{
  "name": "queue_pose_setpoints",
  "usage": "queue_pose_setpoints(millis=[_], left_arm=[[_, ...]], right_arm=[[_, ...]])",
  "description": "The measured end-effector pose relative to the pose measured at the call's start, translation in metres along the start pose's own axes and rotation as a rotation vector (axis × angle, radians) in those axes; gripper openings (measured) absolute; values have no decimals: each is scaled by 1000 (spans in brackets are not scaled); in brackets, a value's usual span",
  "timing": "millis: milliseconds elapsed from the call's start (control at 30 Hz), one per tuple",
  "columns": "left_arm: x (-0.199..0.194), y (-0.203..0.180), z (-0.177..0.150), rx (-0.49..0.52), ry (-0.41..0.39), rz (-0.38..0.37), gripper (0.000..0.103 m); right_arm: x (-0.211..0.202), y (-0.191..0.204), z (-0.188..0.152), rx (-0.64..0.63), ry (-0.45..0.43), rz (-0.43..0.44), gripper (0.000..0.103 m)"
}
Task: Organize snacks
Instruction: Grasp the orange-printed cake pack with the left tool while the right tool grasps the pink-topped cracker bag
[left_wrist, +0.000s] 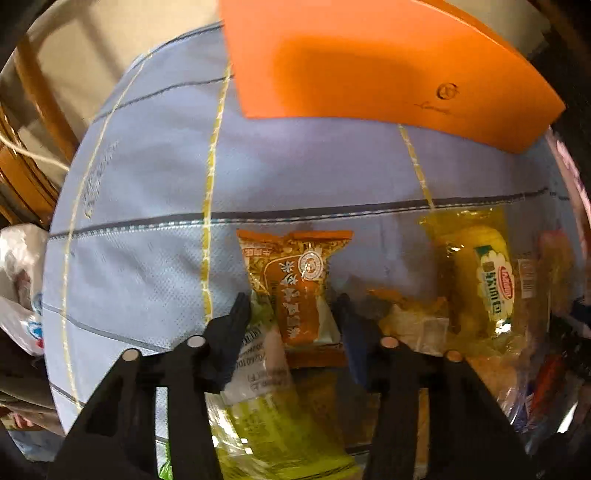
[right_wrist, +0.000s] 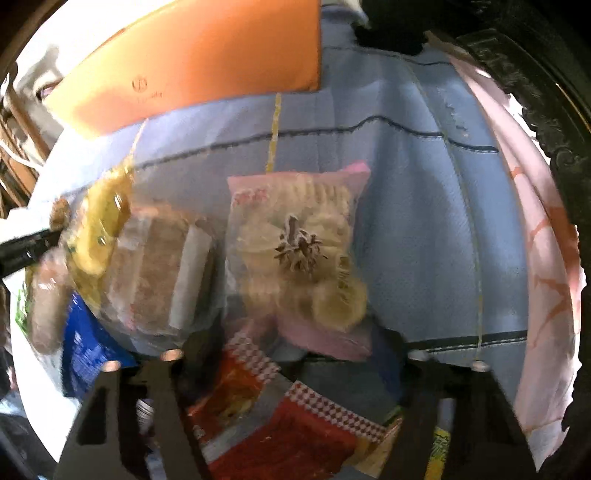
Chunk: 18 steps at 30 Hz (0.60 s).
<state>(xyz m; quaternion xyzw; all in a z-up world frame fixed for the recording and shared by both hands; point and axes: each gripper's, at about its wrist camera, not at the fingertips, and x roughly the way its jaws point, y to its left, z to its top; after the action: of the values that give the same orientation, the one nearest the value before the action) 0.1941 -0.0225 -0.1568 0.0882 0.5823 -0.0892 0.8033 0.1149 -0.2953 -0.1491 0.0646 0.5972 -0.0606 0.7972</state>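
Observation:
In the left wrist view my left gripper (left_wrist: 293, 314) is shut on an orange snack packet (left_wrist: 297, 280), one finger on each side of it. Under it lies a yellow-green packet (left_wrist: 273, 417). A yellow bread packet (left_wrist: 480, 280) lies to the right on the blue cloth (left_wrist: 140, 258). In the right wrist view my right gripper (right_wrist: 291, 354) holds a pink packet of pale cakes (right_wrist: 299, 251) by its lower edge. A clear packet of brown biscuits (right_wrist: 155, 273) sits to its left. Red checked packets (right_wrist: 280, 417) lie below.
An orange box (left_wrist: 369, 59) stands at the back of the cloth and also shows in the right wrist view (right_wrist: 192, 55). A pink cloth (right_wrist: 546, 258) runs along the right side. A blue packet (right_wrist: 85, 354) lies at the lower left. White plastic bags (left_wrist: 18, 288) sit left.

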Motion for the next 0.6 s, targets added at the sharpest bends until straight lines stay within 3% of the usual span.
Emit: queue_pose_setpoints(millis=[33, 100, 233, 333, 367, 433, 500, 600], left_arm=[[-2, -3, -2, 15, -7, 5, 42], [-6, -8, -6, 28, -23, -4, 39], [-17, -9, -11, 23, -44, -35, 25], [-25, -4, -15, 24, -57, -58, 21], [-24, -3, -16, 29, -54, -45, 21], [-22, -2, -16, 29, -54, -52, 20], [-23, -6, -15, 26, -53, -59, 19], [-22, 0, -14, 28, -49, -69, 19]], right_arm=[[-8, -2, -1, 29, -15, 23, 47], [-15, -4, -2, 49, -19, 47, 43], [-23, -11, -8, 91, -27, 43, 42], [-29, -12, -13, 86, -22, 40, 43], [-32, -10, -16, 74, -17, 36, 49], [-35, -14, -11, 52, -10, -25, 100], [-48, -21, -14, 81, -48, -95, 100], [-55, -36, -13, 138, -55, -107, 100]])
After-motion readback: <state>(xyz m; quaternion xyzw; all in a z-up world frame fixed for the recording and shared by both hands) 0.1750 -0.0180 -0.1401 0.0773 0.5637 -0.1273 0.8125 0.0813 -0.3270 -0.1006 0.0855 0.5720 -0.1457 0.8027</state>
